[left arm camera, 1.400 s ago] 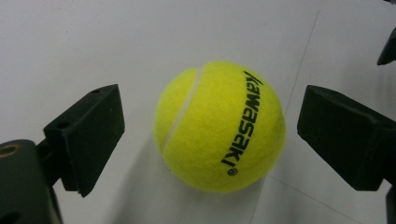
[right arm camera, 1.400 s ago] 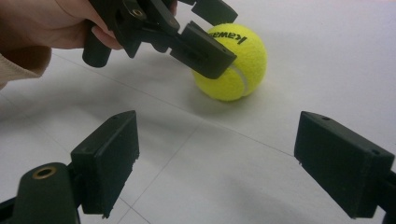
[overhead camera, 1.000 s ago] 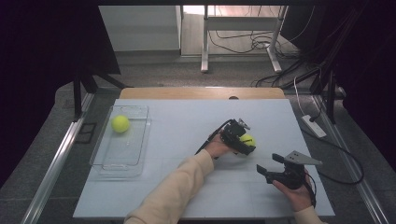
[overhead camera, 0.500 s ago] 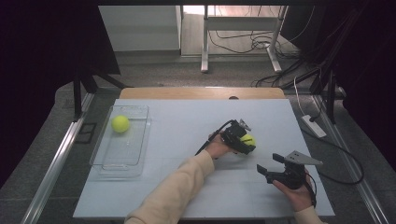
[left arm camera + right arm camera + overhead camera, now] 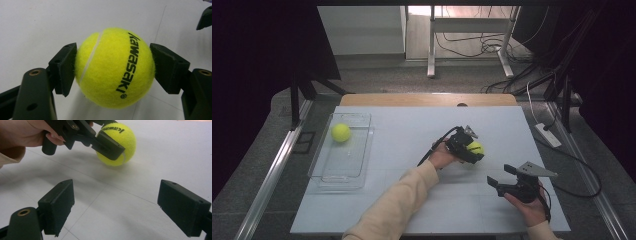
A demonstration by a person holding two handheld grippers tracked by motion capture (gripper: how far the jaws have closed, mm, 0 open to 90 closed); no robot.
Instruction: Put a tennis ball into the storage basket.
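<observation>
A yellow tennis ball (image 5: 115, 67) printed "kawasaki" sits between the two black pads of my left gripper (image 5: 114, 72), and both pads press on its sides. In the high view that ball (image 5: 476, 147) lies right of the table's middle, with the left gripper (image 5: 472, 150) shut on it and low on the white tabletop. My right gripper (image 5: 122, 207) stands open with nothing between its pads, a short way nearer the table's front edge (image 5: 499, 182). It looks at the held ball (image 5: 125, 140).
A clear plastic tray (image 5: 328, 175) stands at the table's left with a second tennis ball (image 5: 341, 132) in its far end. A white power strip (image 5: 548, 135) and cables lie off the right edge. A wooden strip (image 5: 427, 99) runs along the far edge.
My left gripper has edged further over the tennis ball and now hides more of it. The right gripper has kept still.
</observation>
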